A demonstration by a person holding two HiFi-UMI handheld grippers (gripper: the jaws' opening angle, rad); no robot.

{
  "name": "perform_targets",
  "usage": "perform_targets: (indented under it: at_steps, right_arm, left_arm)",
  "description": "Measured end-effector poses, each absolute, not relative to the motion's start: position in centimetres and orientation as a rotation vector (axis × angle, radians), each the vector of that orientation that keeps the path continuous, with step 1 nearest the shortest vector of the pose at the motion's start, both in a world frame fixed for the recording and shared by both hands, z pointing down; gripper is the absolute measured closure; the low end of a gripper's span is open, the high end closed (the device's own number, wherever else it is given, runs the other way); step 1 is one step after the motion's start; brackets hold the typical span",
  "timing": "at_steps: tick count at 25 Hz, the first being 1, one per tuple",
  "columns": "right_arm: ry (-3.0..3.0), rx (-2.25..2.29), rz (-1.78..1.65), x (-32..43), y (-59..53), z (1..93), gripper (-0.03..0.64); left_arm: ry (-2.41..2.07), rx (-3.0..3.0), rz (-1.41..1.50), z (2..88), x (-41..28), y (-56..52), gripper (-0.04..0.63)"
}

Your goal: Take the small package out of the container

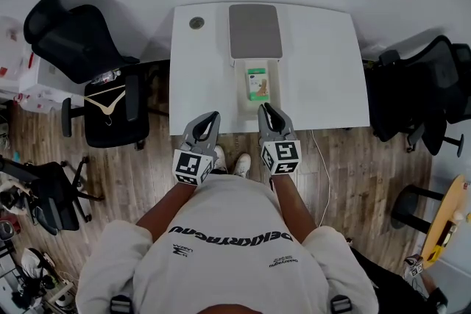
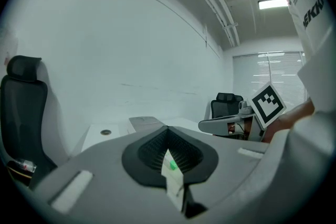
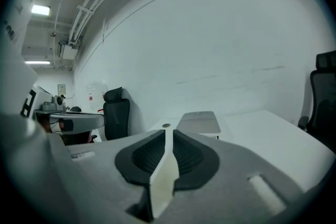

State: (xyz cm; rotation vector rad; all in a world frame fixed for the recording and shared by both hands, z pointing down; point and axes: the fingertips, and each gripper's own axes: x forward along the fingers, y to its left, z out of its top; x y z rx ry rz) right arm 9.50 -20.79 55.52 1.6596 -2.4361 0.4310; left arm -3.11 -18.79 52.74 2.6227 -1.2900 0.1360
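- The left hand-held gripper [image 1: 213, 118] is clenched, its tips meeting on nothing. It hangs over the near edge of the worktop [image 1: 324, 70].
- The right hand-held gripper [image 1: 266, 109] is released and empty, its jaws parted by a thin slit. Its tips are at the near end of the container [image 1: 277, 84].
- The container is a long pale tray running away from the person. The small package [image 1: 257, 81], green and white, lies flat inside it, about midway along.
- Likely handling: a light, soft-sided packet that could crumple or slip. It is best pinched across its near short edge, clear of the tray walls.
- A grey panel [image 1: 255, 31] lies just beyond the tray's far end.
- Only the head view shows the package in the tray. The gripper views look level across the worktop to the panel and office chairs [image 1: 81, 48]. The left one also catches the right gripper's marker cube [image 2: 268, 104].
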Motion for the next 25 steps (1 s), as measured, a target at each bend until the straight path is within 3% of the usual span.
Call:
perform_targets:
  at_steps: [17, 25]
  right_arm:
    - [-2.307, 1.597, 0.536, 9.9, -25.0, 60.7, 0.489]
    - [-2.228, 1.579, 0.616, 10.1, -26.9, 63.3, 0.409]
  left_arm:
    - [-1.278, 2.599, 0.169, 54.5, -3.5, -20.4, 0.591]
    - [-1.279, 2.592, 0.179, 54.9, -3.8, -20.6, 0.592]
